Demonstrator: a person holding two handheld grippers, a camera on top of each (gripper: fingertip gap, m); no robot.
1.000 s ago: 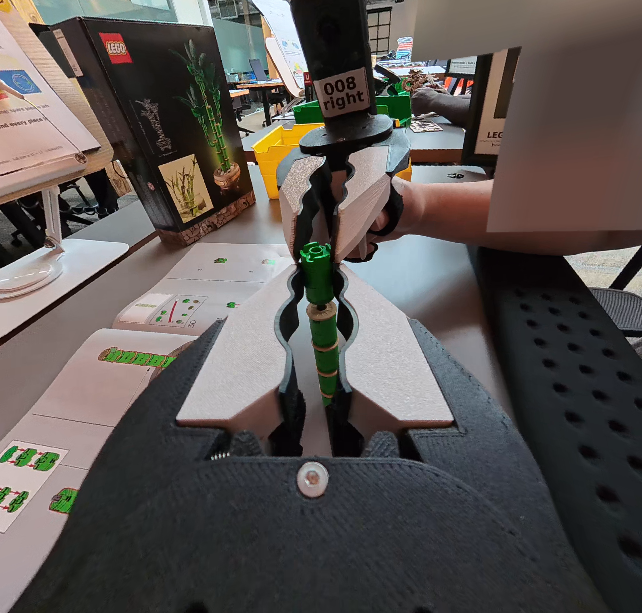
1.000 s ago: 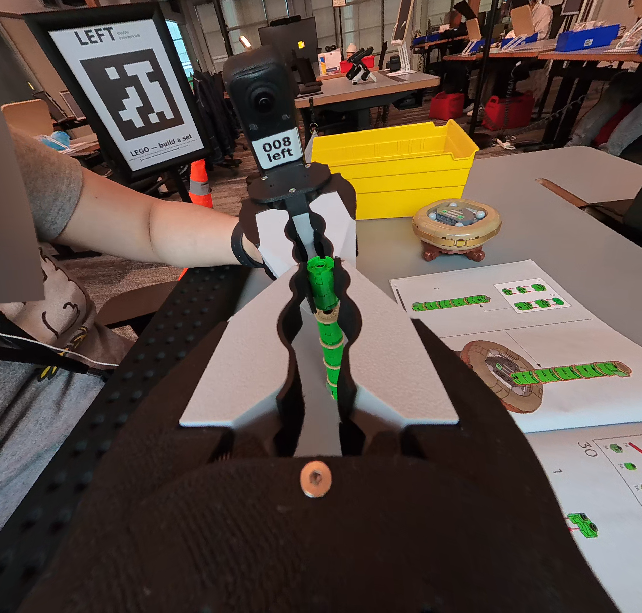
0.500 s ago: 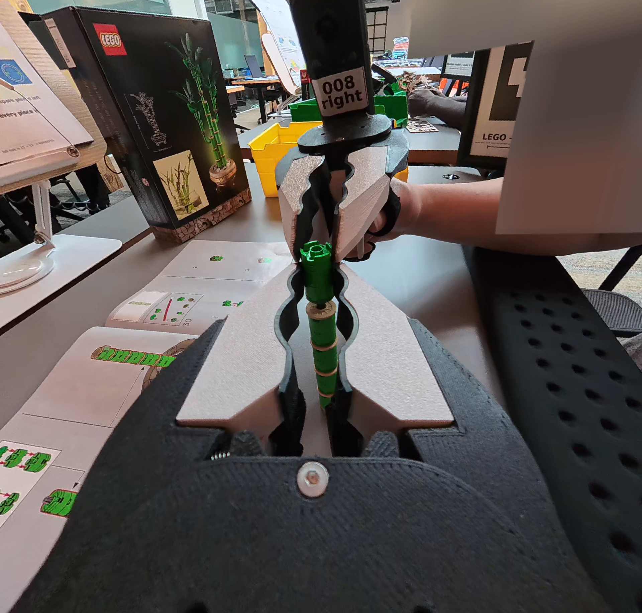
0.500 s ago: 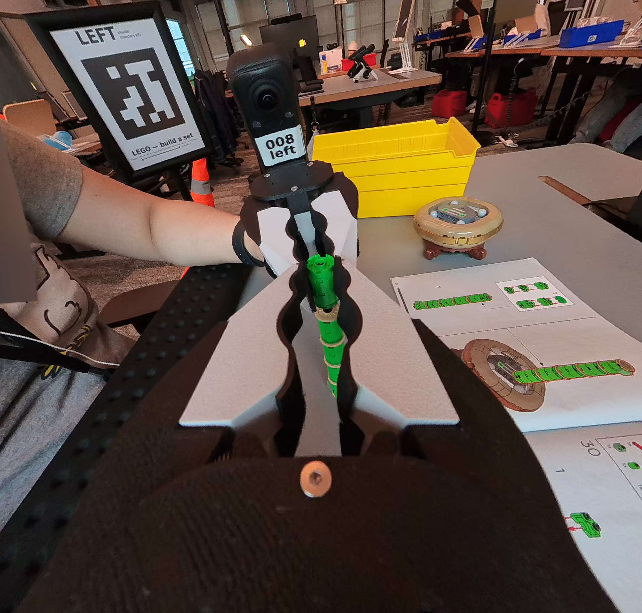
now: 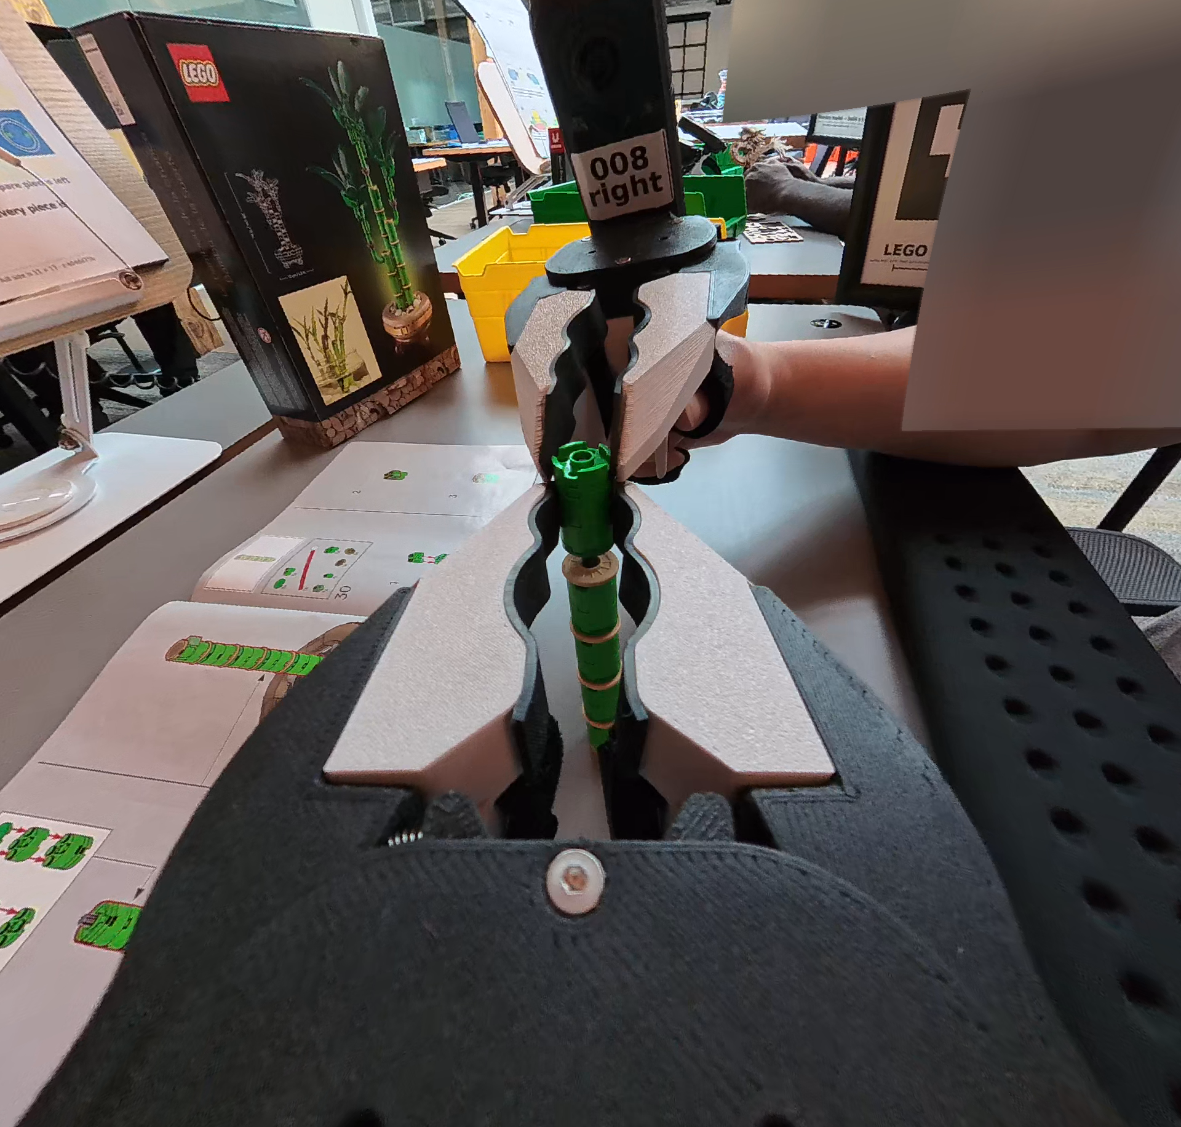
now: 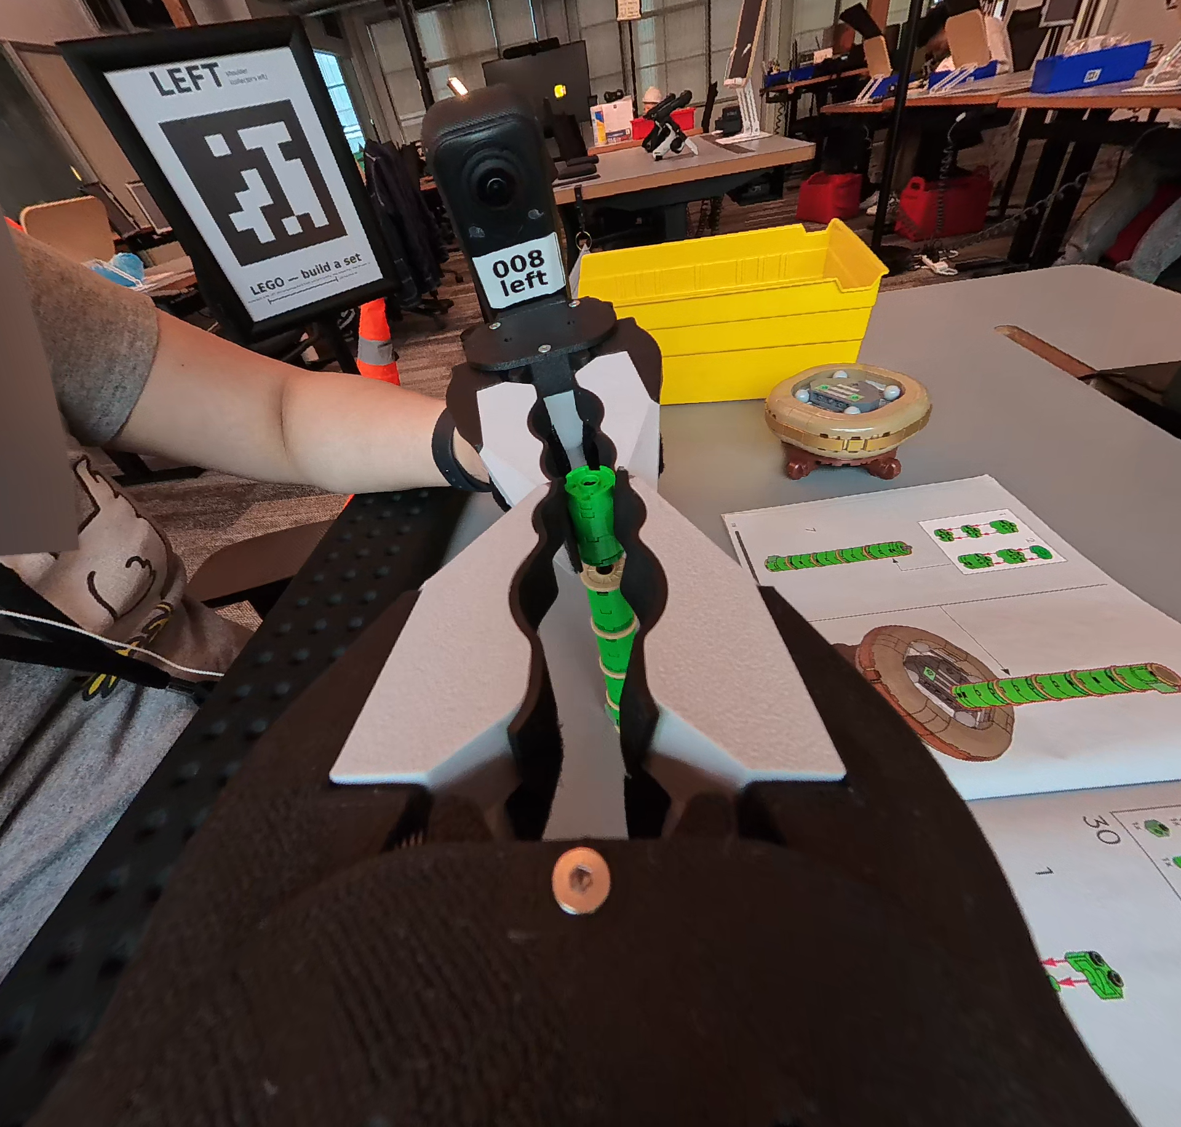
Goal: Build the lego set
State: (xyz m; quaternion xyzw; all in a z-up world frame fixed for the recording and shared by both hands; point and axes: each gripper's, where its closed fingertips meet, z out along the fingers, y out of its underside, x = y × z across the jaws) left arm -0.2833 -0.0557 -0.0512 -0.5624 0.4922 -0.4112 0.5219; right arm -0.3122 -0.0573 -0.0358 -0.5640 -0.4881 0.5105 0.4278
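A green bamboo stalk (image 5: 583, 515) with tan rings hangs upright between my two grippers, which face each other tip to tip. My left gripper (image 5: 581, 489) is shut on the stalk's green top segment. My right gripper (image 6: 591, 489) is shut on the same top part of the stalk (image 6: 594, 521) from the opposite side. The ringed lower stalk shows through the gap between the fingers in both views. The right gripper (image 5: 585, 467) shows in the left wrist view, and the left gripper (image 6: 578, 463) in the right wrist view. A round tan pot base (image 6: 847, 415) stands on the table to the right.
An open instruction booklet (image 6: 958, 617) lies on the grey table, also in the left wrist view (image 5: 211, 713). A yellow bin (image 6: 735, 310) stands behind the pot base. The set's black box (image 5: 287, 233) stands at the left. A black perforated chair (image 5: 1022, 649) sits beside the table. My two grippers' fingertips are within a few centimetres of each other. The round tan pot base (image 6: 847, 415) is about 25 centimetres from both grippers' fingertips.
Both grippers stay shut on the stalk in the same pose. The views have shifted only slightly.
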